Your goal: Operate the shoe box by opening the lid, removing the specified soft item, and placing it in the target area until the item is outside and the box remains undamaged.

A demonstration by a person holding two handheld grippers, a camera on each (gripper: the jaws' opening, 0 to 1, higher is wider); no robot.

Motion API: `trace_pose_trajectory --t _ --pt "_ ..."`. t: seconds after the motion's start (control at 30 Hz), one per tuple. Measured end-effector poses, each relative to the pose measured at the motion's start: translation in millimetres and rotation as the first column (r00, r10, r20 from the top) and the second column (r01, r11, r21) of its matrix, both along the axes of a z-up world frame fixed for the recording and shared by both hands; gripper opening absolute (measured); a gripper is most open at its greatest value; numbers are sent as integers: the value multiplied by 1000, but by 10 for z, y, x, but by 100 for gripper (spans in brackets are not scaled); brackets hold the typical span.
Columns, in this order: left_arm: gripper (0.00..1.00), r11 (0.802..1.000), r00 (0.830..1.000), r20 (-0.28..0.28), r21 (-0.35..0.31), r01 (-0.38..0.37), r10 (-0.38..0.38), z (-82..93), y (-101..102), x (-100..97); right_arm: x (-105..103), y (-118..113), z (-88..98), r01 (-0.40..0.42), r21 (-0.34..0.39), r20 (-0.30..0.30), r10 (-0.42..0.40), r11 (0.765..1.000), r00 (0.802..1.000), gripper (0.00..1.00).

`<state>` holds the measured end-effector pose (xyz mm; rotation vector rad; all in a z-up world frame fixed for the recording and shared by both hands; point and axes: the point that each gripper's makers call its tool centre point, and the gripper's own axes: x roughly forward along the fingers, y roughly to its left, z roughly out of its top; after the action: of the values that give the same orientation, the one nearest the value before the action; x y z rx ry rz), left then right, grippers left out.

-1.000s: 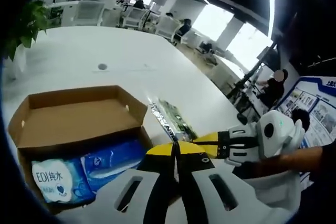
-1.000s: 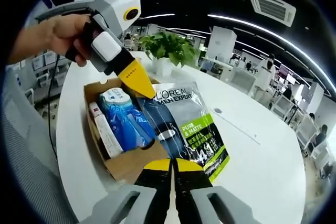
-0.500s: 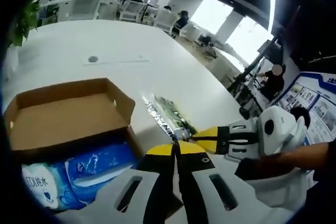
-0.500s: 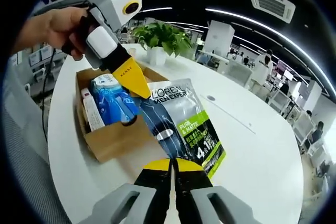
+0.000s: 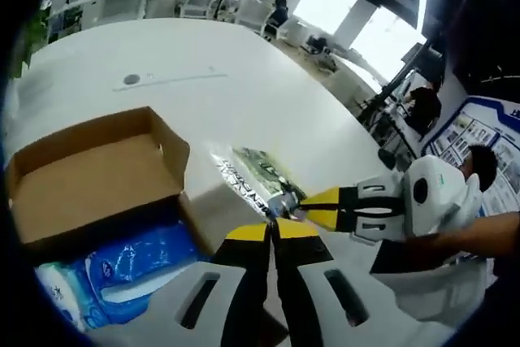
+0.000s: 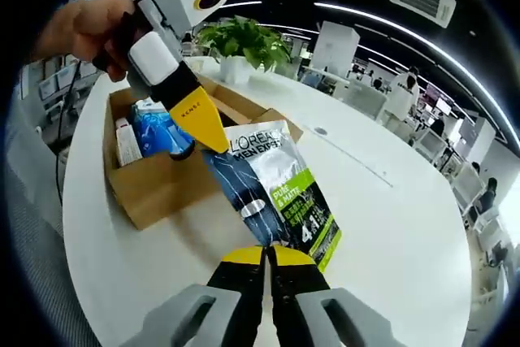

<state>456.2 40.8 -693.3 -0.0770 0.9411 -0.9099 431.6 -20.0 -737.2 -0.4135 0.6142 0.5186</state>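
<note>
Both grippers clamp opposite ends of the pouch [image 6: 276,193]: the right gripper [image 6: 267,251] its bottom edge, the left gripper [image 5: 273,227] its top. Printed "L'OREAL MEN EXPERT" and "PURE & MATTE", it hangs over the white table [image 6: 390,225], just beside the open shoe box [image 6: 158,180] holding blue packs [image 5: 130,262].

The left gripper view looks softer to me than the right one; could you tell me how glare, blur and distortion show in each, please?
Left gripper view: bright windows at top blow out, the wipes pack and box are smeared, the pouch glints. Right gripper view: sharper, the pouch's lettering reads, ceiling strips bend with the fisheye, and the left claw is crisp.
</note>
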Motion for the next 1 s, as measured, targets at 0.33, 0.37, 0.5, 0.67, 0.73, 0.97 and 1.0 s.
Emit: trace_pose_trajectory --t 0.33,0.37,0.5,0.67,0.73,0.97,1.0 --pt "1 1000 999 -42 4 -20 20 -102 3 -29 10 9 -23 17 10 7 -17 1000 1000 1" --pt "1 1000 999 -45 0 -23 23 -100 -3 -32 12 37 -5 11 14 11 -11 1000 1000 2" --pt "1 1000 999 -42 3 -23 24 -115 -23 -50 9 148 29 -29 -17 29 30 999 999 3" --pt "0 1000 999 -39 6 -25 25 -117 -28 -48 -4 266 75 -56 -9 37 56 998 998 2" --pt "0 1000 999 -39 5 -26 26 -113 -30 -48 -5 321 105 -71 -4 45 71 997 996 2" --pt "0 999 999 -33 -4 -37 37 -93 -56 -47 14 503 230 -114 15 73 112 993 991 2" --pt "0 999 999 -29 -3 -36 36 -87 -58 -44 18 517 236 -117 14 75 116 993 990 2"
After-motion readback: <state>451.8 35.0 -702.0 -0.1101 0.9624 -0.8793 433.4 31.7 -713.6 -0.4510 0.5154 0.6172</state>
